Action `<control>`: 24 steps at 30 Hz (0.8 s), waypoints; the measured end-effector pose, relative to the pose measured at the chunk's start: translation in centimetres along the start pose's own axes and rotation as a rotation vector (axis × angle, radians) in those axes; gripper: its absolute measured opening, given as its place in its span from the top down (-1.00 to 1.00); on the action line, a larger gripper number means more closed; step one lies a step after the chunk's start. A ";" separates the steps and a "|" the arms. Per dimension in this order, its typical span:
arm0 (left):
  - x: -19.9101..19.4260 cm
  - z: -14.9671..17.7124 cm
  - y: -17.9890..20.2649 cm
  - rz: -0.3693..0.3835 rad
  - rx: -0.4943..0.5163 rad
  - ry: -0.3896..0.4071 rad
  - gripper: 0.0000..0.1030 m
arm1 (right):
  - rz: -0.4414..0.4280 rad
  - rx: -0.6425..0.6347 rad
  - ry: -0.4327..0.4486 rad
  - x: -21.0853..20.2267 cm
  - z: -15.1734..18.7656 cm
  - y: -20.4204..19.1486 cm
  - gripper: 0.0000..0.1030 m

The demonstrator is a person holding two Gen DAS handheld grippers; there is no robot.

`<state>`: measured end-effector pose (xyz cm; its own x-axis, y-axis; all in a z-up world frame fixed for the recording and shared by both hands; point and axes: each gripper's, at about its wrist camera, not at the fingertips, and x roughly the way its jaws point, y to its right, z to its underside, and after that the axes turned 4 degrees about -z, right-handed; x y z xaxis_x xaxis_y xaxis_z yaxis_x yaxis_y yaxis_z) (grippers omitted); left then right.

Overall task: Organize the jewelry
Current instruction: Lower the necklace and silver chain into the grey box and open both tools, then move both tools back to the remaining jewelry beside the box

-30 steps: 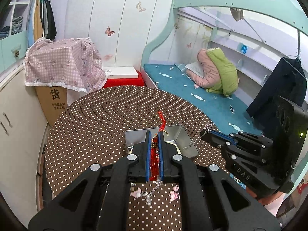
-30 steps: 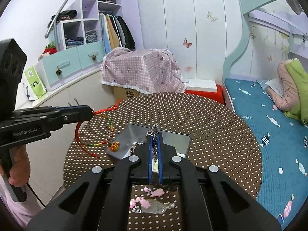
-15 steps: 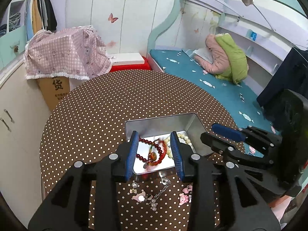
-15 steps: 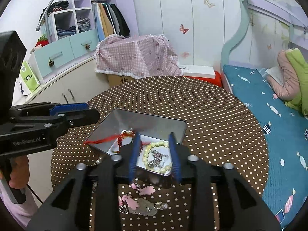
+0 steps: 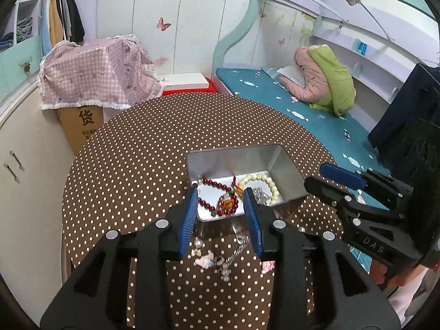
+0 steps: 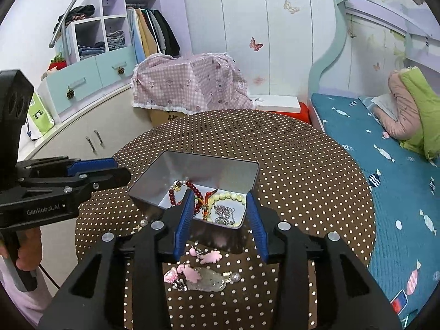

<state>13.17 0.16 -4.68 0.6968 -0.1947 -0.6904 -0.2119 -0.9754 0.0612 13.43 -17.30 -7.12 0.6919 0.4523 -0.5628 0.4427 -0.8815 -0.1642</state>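
Observation:
A silver metal tin [image 5: 286, 170] [image 6: 154, 181] sits on the polka-dot round table [image 5: 137, 148] [image 6: 302, 165]. Inside it lie a dark red bead bracelet [image 5: 211, 184] [image 6: 192, 185], a red cord bracelet with a charm [image 5: 227, 205] [image 6: 205, 202], a pale bead bracelet [image 5: 264, 178] [image 6: 228, 196] and a silver chain [image 5: 260, 192] [image 6: 224, 214]. My left gripper [image 5: 221, 206] is open and empty just above the tin's near edge. My right gripper [image 6: 218, 210] is open and empty over the tin too. Loose pink hair clips and small pieces [image 6: 192, 272] [image 5: 211, 261] lie on the table in front of the tin.
A cardboard box under a pink checked cloth [image 5: 93, 71] [image 6: 189, 82] stands behind the table. White cabinets [image 6: 90, 126] run along the left. A bunk bed with a teal mattress [image 6: 398, 151] [image 5: 275, 93] is at the right.
Both grippers opened and dropped their jewelry into the tin: the left let go of the red cord bracelet, the right of the silver chain. Both have since drawn back slightly.

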 end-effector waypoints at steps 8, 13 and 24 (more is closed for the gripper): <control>-0.4 3.1 -0.8 -0.014 -0.008 -0.031 0.03 | 0.048 0.022 0.007 -0.9 1.3 0.1 0.02; 0.0 5.4 -0.6 -0.010 0.002 -0.070 0.03 | 0.071 0.065 -0.006 -0.9 2.8 0.3 -0.20; 2.3 8.0 1.3 0.019 0.064 -0.120 0.19 | 0.064 0.060 -0.069 0.2 4.8 -0.9 -0.20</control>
<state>9.00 -0.75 -11.95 0.6061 -0.1959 -0.7709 -0.2706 -0.9622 0.0317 10.47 -17.07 -10.95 0.6760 0.3858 -0.6278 0.3624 -0.9159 -0.1726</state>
